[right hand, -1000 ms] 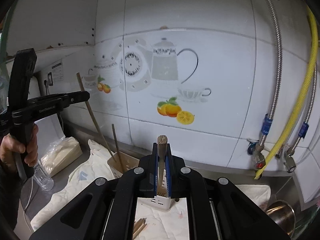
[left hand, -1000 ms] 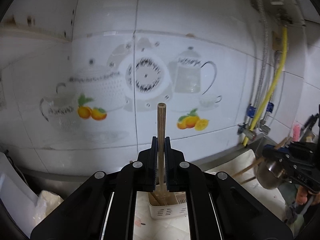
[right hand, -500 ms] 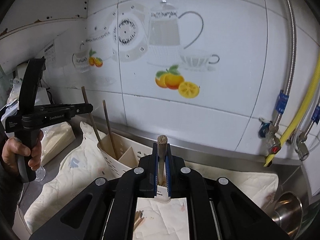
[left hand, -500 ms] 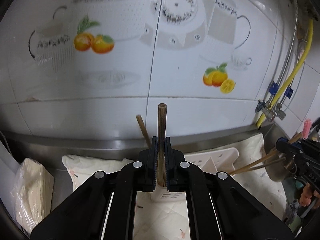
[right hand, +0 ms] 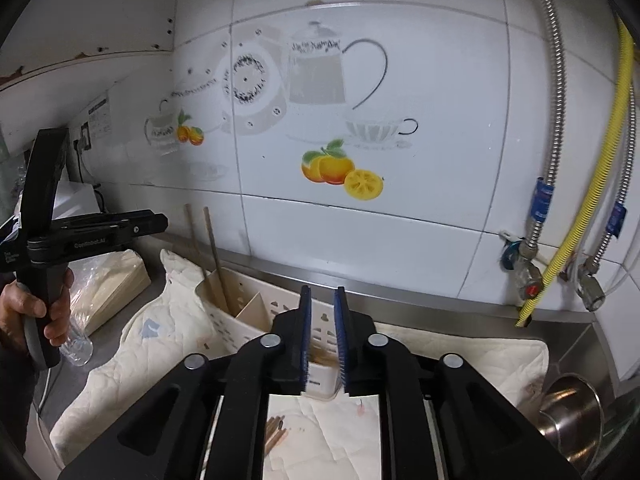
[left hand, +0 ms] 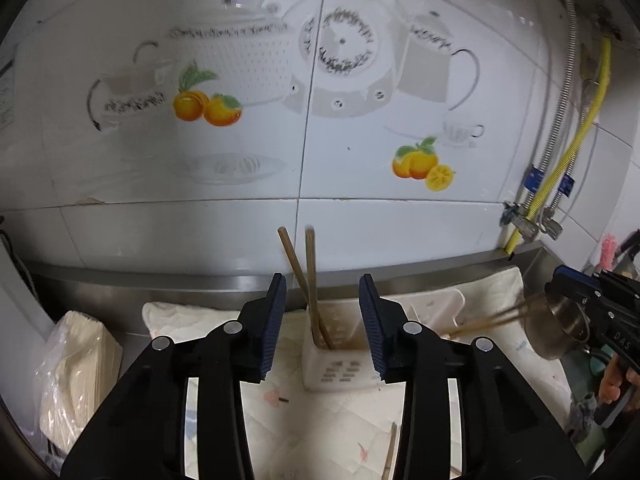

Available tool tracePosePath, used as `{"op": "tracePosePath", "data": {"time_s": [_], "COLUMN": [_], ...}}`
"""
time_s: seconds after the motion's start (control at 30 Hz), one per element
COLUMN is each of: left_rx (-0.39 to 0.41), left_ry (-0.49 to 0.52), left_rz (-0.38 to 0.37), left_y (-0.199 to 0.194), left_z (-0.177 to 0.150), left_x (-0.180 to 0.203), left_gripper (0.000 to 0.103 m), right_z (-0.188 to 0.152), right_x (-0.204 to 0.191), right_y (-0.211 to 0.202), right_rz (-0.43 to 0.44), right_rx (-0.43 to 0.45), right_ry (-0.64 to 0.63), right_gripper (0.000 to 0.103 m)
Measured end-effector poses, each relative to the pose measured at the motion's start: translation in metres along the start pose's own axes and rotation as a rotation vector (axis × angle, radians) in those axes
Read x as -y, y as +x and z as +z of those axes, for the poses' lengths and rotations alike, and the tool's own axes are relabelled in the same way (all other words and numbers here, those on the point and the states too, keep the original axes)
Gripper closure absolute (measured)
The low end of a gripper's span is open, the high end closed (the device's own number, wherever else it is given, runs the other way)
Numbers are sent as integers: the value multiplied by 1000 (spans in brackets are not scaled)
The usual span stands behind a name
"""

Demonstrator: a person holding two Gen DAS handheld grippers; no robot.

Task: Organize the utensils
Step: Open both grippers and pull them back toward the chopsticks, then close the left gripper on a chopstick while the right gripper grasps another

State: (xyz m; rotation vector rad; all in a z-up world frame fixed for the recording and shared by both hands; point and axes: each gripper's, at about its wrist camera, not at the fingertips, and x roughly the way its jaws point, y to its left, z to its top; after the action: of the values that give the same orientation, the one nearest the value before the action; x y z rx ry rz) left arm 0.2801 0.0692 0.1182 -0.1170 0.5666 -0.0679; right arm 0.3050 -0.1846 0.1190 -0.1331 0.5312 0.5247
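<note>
With its jaws now spread wide, my left gripper [left hand: 322, 322] has released its chopstick, which stands with another as two chopsticks [left hand: 310, 280] in the white holder [left hand: 340, 364] directly ahead on the counter. My right gripper [right hand: 322, 336], jaws slightly parted, appears to have dropped its chopsticks [left hand: 486, 318] into the holder's near end; loose ones [right hand: 276, 434] below it remain.

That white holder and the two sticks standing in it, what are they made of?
The holder looks like matte white plastic, with moulded slots in its wall. The two chopsticks look like bamboo or wood, plain brown and unvarnished; which one, I cannot tell.
</note>
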Motion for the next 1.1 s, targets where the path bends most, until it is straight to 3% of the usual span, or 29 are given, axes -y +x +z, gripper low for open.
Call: {"op": "tracePosePath", "data": {"time_s": [0.37,0.73,1.1], "left_rx": [-29,-151,-261], "left_ry": [-6,2,-3], "left_rz": [-20,-37,-89], "left_y": [-41,-43,-44], "left_z": [-78,-174,-238], "left_x": [5,11,22], "left_gripper": [56,56,56], "right_z": [-83,-192,-258], "right_x": [-31,-53,-53], "right_y": [-34,-38,-32], "right_rz": [51,67,83], "right_rx": [-47,-191,-315], "right_ry": [-24,2,60], "right_gripper": [85,85,87]}}
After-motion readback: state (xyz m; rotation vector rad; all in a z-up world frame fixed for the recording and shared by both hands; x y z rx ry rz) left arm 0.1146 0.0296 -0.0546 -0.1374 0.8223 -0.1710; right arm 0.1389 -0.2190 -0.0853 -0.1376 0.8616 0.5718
